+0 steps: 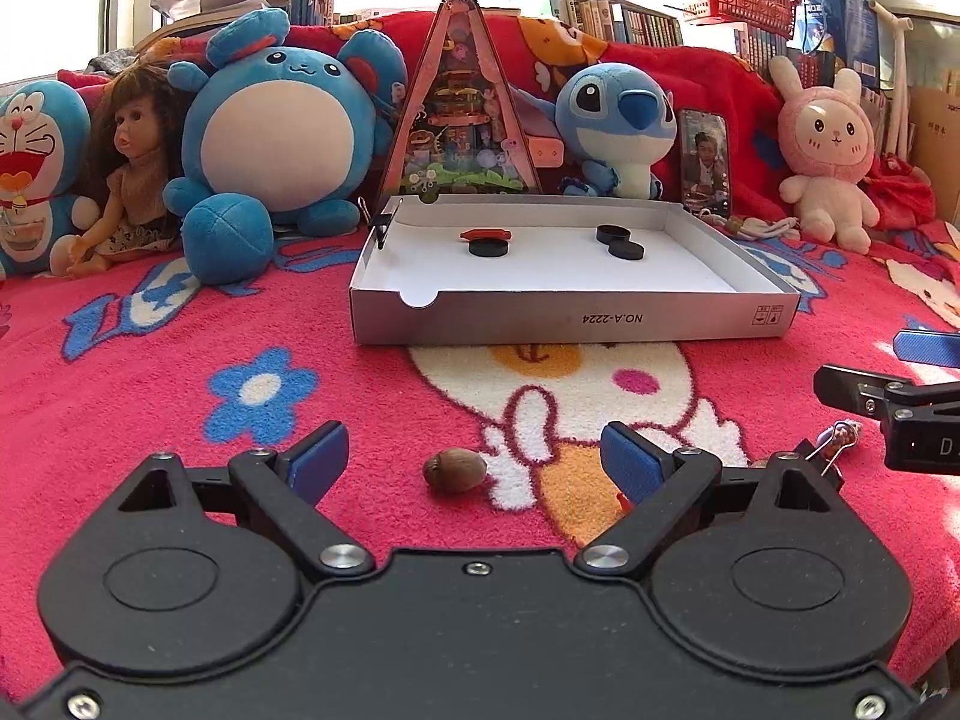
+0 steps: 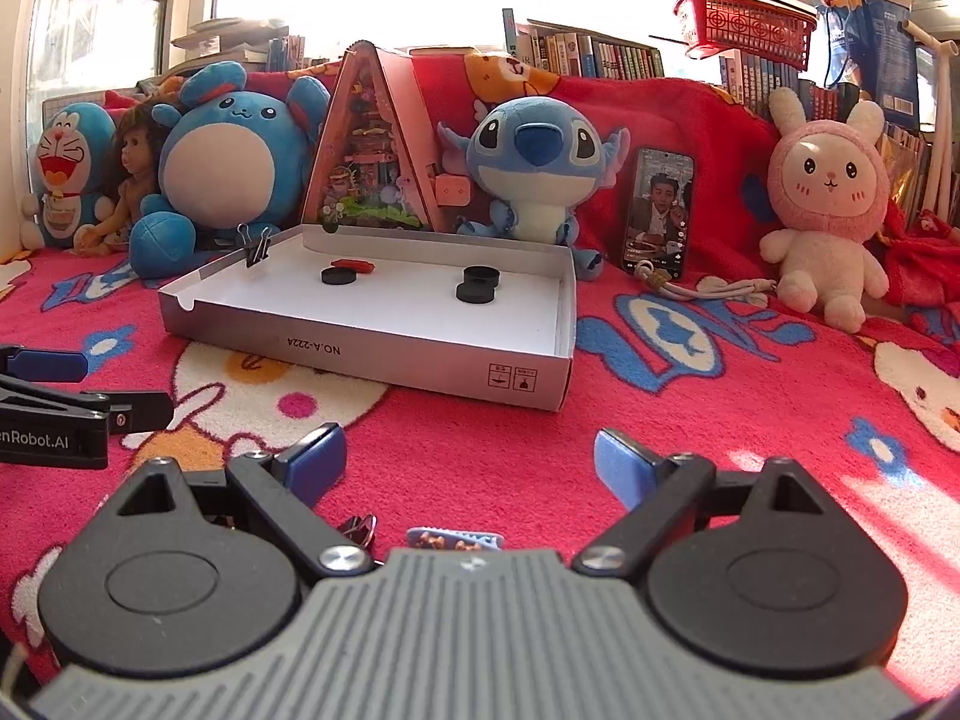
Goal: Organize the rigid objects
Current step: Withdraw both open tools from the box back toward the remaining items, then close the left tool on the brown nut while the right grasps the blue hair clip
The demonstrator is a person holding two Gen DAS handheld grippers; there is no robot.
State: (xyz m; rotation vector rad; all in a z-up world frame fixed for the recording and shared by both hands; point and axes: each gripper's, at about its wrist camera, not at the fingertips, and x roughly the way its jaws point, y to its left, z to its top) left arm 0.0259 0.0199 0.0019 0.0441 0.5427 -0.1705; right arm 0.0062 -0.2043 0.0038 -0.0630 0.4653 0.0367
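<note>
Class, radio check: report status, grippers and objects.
Left gripper open, empty, nut between its fingers. Right gripper open, empty. Box holds three black discs. Path clear.

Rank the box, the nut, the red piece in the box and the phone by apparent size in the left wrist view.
1. box
2. phone
3. nut and red piece look alike; the nut lies much nearer the camera, so unranked.

The left gripper (image 1: 474,461) points forward and slightly down, its jaws spread wide. The right gripper (image 2: 469,461) sits just beside it, jaws likewise wide apart, gripping nothing.
</note>
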